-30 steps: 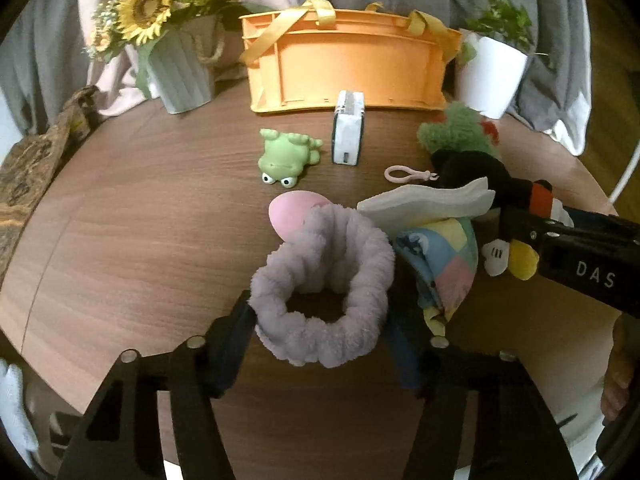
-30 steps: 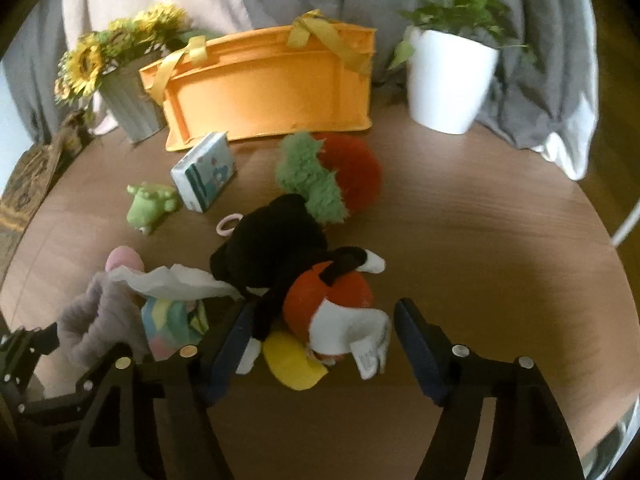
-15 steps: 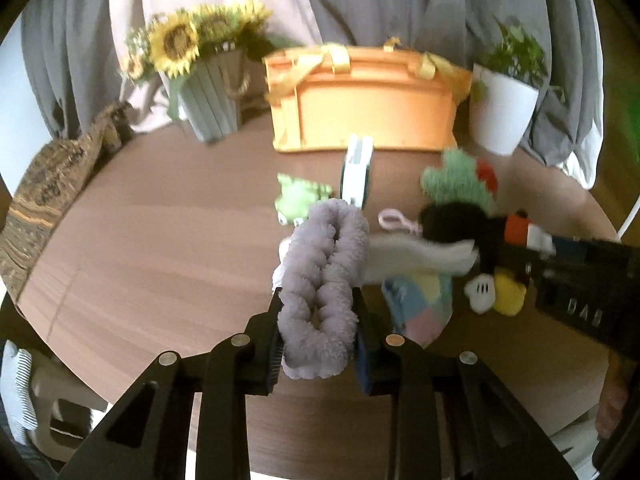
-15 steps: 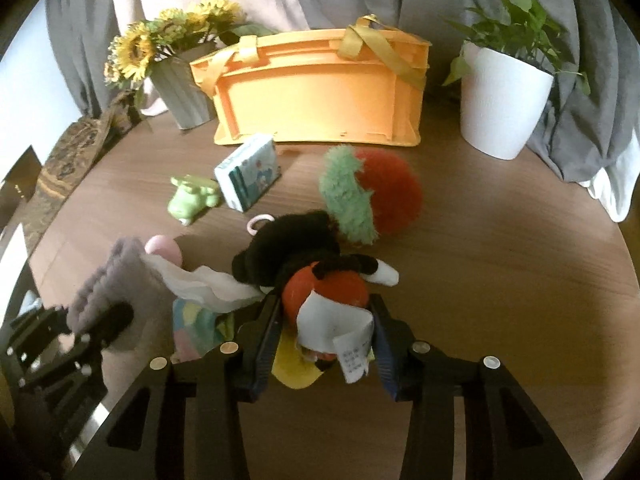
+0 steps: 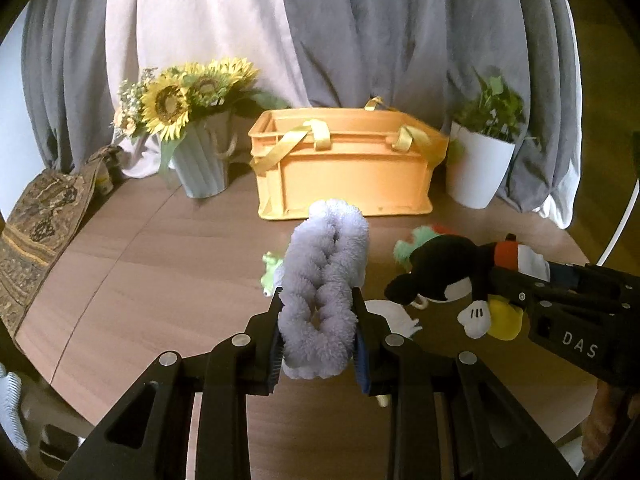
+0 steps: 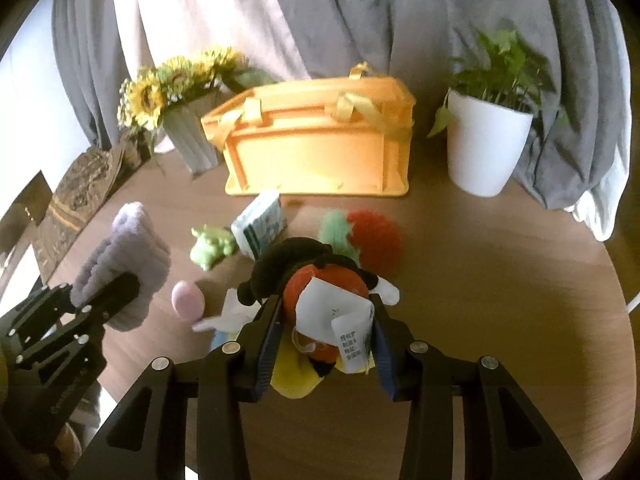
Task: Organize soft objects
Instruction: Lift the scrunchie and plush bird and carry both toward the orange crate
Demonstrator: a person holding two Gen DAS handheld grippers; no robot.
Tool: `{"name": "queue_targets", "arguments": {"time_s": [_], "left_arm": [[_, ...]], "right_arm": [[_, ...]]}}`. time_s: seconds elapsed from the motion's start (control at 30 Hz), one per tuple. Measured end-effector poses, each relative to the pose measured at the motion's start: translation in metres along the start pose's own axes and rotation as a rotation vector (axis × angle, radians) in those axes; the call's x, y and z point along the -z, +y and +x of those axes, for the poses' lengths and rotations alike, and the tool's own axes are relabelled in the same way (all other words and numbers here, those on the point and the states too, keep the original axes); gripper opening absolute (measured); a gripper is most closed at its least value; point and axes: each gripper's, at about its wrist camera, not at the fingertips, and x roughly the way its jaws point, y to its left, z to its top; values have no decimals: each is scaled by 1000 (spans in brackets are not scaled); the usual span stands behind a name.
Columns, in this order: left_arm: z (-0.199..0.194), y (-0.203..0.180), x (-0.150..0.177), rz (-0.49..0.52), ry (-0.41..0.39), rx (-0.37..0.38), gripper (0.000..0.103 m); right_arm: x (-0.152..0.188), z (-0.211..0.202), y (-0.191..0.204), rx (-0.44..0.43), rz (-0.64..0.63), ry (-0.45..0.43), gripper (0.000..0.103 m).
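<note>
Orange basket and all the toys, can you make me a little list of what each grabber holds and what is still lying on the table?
left gripper: shut on purple fluffy band
right gripper: shut on mouse plush
orange basket: at the table's back, neither held item in it yet
on table: green frog toy, red and green plush, pink ball, small box
beside basket: sunflower vase, potted plant

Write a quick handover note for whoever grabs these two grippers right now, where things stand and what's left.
Left gripper: shut on the lavender fuzzy band, lifted.
Right gripper: shut on the mouse plush, lifted.
Orange crate at the back of the table; nothing seen in it, though its inside is mostly hidden.
On the table: strawberry plush, green frog, pink ball.
Left: likely drop both in the crate, then gather the rest.
</note>
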Motion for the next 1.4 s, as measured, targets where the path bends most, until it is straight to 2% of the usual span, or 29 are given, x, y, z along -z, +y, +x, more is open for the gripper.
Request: {"name": "queue_targets", "arguments": {"time_s": [0.43,0.8,1.1,1.4], "left_arm": [[-6,0,-33,46,-85,81,29],[-11,6,-69,79,-169,117,29],[-15,15,-102,73,-244,147,29],[-13,20,-130,75,-282,161,29]], "right_arm": [[-23,-30,8,44,41,-119,42],[-40,-42,15,73,83,-207,42],[-65,-52,20,93,113,-323,40],[-92,-60,23,99,113,-413,40]]}}
